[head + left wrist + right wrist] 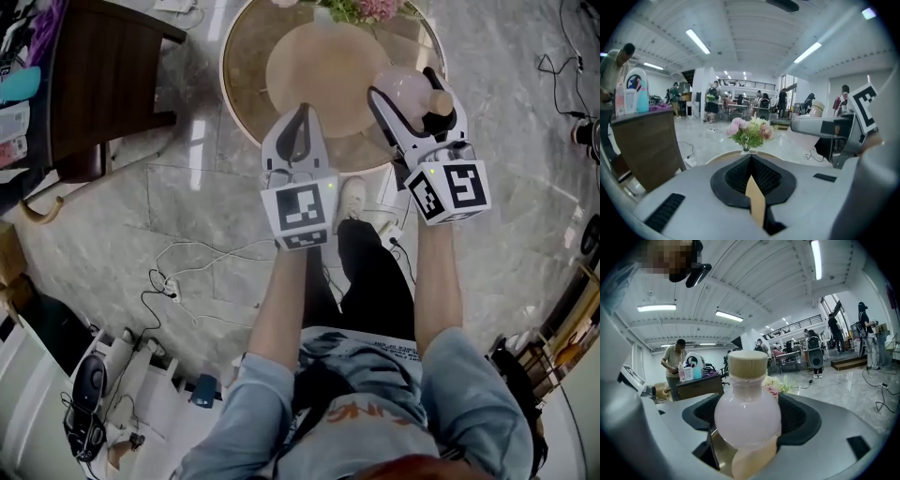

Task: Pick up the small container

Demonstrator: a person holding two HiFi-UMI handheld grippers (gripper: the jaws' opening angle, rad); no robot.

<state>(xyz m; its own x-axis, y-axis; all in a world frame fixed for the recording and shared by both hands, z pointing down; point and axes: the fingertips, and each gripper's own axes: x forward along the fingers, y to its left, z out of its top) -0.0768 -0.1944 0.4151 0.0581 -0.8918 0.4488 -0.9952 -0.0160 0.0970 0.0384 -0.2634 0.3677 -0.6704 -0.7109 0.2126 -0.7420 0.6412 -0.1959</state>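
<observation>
The picking-up looks done, or very nearly. The right tongs (405,89) are clamped on the small round pale-pink bottle with the tan wooden-looking cap (747,411), their black pads pressed to either side of its belly. In the right gripper view only the open room and ceiling show behind the bottle, with nothing under it, so I'd judge it is lifted off and held in the air, over the near edge of the round glass-topped surface (242,103). All that seems left is to carry it or hold it steady.

The left tongs (302,111) are closed on nothing, tips together, hovering over the same edge just beside the right pair. A small vase of pink and white flowers (749,131) stands further back on the surface.

What I can't make out: the bottle's base is cut off behind the tongs' body. How high it hangs above the glass doesn't show from overhead. I can't tell whether the yellowish tint low in the bottle is liquid or a pad seen through it.
</observation>
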